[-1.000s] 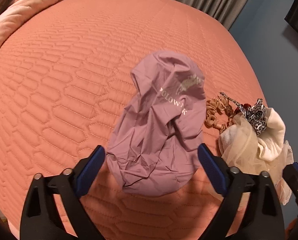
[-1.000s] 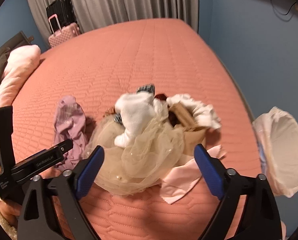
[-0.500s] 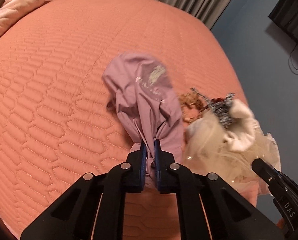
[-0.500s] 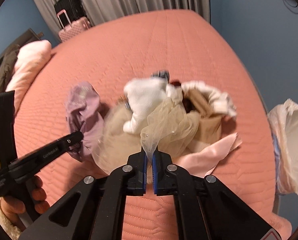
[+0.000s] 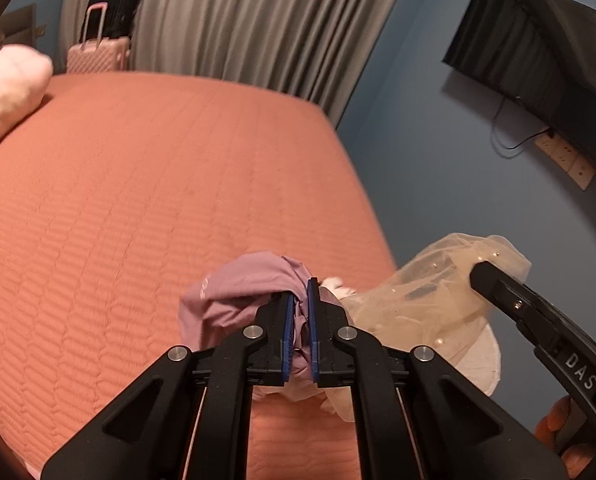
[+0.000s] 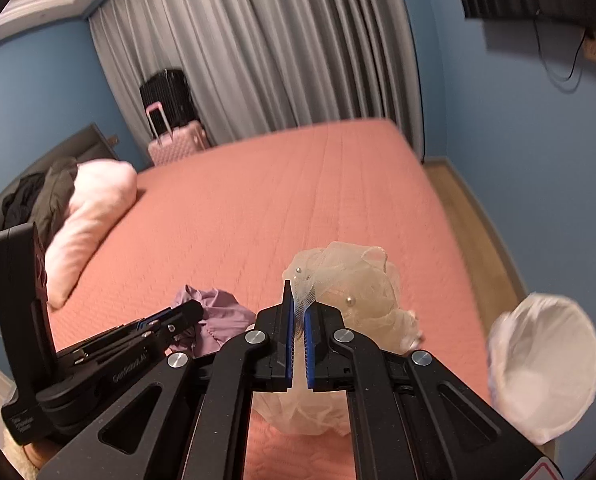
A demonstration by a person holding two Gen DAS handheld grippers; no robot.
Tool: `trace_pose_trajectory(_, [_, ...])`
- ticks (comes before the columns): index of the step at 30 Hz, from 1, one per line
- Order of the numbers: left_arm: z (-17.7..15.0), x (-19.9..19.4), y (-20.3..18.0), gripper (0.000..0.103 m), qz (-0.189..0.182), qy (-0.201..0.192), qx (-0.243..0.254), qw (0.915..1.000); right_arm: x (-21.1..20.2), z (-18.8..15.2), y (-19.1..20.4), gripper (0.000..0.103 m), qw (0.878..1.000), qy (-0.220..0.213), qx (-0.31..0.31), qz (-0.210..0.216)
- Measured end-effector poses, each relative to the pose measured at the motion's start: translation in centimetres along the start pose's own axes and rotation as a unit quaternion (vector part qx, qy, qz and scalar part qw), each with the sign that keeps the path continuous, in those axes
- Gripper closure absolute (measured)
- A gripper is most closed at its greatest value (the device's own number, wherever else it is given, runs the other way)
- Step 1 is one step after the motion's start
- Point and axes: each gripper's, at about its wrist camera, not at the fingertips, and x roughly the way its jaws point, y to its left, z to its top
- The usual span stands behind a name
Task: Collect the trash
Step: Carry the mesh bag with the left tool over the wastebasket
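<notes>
My left gripper (image 5: 301, 292) is shut on a crumpled mauve cloth (image 5: 237, 292) and holds it lifted over the orange bed (image 5: 137, 184). It shows in the right wrist view too (image 6: 217, 316). My right gripper (image 6: 298, 300) is shut on a cream tulle fabric with pearl beads (image 6: 358, 292), also lifted; in the left wrist view that tulle (image 5: 418, 300) hangs to the right of the mauve cloth. A white-lined trash bag (image 6: 546, 364) stands open off the bed's right side.
A pink pillow (image 6: 93, 216) and dark clothes (image 6: 41, 200) lie at the bed's head. A pink suitcase (image 5: 97, 54) and a black one stand by grey curtains (image 6: 277, 52). A wall TV (image 5: 538, 64) hangs on the blue wall.
Both grippers closed on their cloths and lifted them off the bed. The views tilted up towards the room, and the rest of the pile dropped out of sight.
</notes>
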Motion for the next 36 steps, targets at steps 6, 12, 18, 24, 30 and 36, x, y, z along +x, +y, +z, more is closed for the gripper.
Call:
trace_pose_trajectory(6, [2.6, -1.0, -5.0, 0.097, -0.041, -0.023, 0.032, 0.9984, -4.9, 3.4, -2.4, 0.099, 0.999, -0.044, 0.009, -0.013])
trace_pose_trajectory(12, [3.3, 0.4, -8.5, 0.097, -0.081, -0.016, 0.058, 0.9948, -8.9, 4.5, -6.8, 0.099, 0.995, -0.075, 0.034, -0.051])
trace_pose_trajectory(18, [2.8, 2.2, -13.4, 0.097, -0.128, 0.008, 0.091, 0.9875, -11.4, 3.7, -12.6, 0.099, 0.989, -0.084, 0.067, -0.1])
trace_pose_trajectory(24, [1.2, 5.4, -19.0, 0.097, -0.163, 0.043, 0.122, 0.9781, -12.7, 1.8, -18.5, 0.099, 0.981, -0.077, 0.092, -0.154])
trace_pose_trajectory(30, [-0.8, 9.0, -23.6, 0.095, -0.196, 0.089, 0.13, 0.9677, -13.3, -0.1, -23.5, 0.099, 0.973, -0.065, 0.123, -0.186])
trace_pose_trajectory(36, [-1.8, 11.1, -25.8, 0.055, -0.192, 0.1, 0.124, 0.9684, -12.7, -1.3, -26.0, 0.098, 0.97, -0.052, 0.136, -0.196])
